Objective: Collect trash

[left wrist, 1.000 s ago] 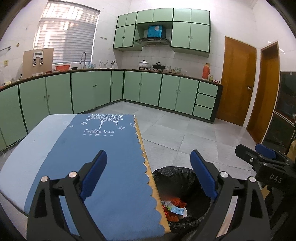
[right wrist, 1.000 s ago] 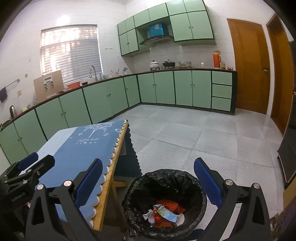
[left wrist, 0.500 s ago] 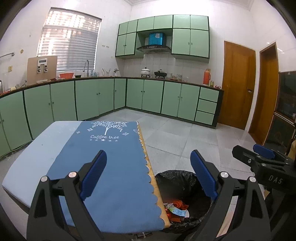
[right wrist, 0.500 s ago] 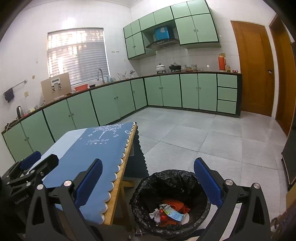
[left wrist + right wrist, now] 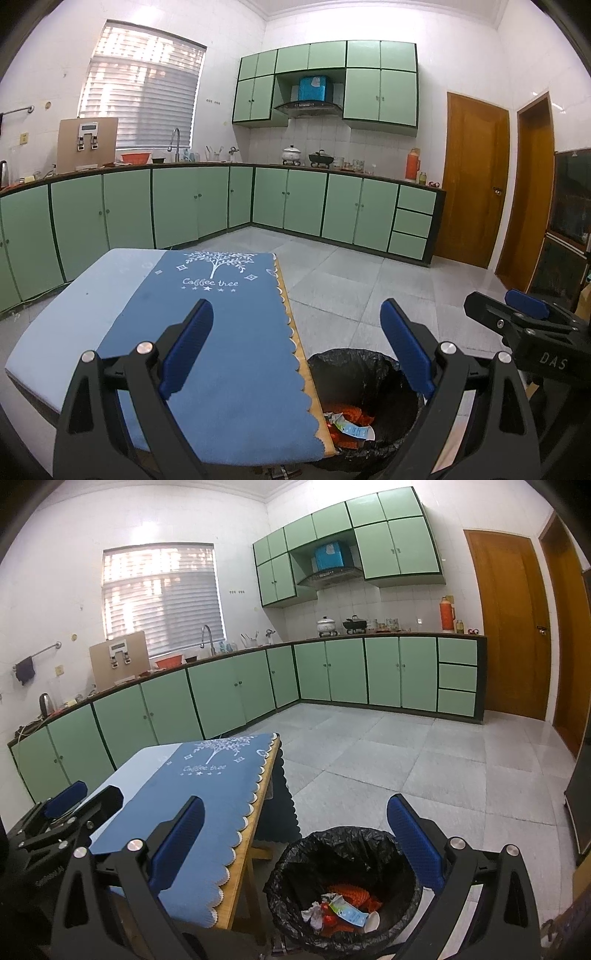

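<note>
A bin lined with a black bag (image 5: 345,882) stands on the floor beside the table's right edge; it also shows in the left wrist view as the bin (image 5: 365,398). Inside lie crumpled wrappers, orange scraps and a white paper cup (image 5: 343,912). My left gripper (image 5: 295,350) is open and empty, held above the table's blue cloth (image 5: 218,332) and the bin's left rim. My right gripper (image 5: 295,842) is open and empty above the bin. Each gripper appears at the edge of the other's view.
The table (image 5: 247,853) has a wooden edge and a pale blue mat under the cloth. Green cabinets (image 5: 177,206) run along the left and far walls. Two wooden doors (image 5: 472,181) stand at the right. Grey tiled floor (image 5: 424,768) stretches beyond the bin.
Both grippers have risen and tilted up a little, so more of the room shows. Both have stayed open and empty.
</note>
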Tool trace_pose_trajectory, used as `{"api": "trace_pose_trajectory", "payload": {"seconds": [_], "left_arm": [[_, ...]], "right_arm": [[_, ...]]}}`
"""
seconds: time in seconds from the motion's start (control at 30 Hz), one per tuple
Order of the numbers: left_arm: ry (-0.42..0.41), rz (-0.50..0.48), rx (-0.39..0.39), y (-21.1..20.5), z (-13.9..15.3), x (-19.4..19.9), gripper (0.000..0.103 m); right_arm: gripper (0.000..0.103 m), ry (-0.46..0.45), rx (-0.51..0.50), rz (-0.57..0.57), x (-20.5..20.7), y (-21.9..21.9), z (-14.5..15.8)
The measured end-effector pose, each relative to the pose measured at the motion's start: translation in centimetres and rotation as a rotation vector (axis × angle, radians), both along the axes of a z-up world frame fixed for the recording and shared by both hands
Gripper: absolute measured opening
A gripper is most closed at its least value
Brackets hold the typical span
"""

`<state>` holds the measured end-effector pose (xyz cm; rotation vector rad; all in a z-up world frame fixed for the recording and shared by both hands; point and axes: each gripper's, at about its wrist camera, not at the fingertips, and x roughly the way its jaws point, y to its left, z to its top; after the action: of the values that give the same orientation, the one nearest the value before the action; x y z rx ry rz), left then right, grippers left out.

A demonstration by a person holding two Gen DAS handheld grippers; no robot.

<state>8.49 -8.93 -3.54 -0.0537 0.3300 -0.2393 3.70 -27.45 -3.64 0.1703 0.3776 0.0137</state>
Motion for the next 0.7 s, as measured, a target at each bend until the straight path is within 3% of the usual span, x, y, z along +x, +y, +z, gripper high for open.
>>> {"api": "trace_pose_trajectory", "payload": {"seconds": [0.7], "left_arm": [[-0.018, 0.018, 0.006, -0.09, 0.32, -0.48, 0.089]], "right_arm": [[0.097, -0.020, 0.002, 0.001, -0.59, 0.20, 0.26]]}}
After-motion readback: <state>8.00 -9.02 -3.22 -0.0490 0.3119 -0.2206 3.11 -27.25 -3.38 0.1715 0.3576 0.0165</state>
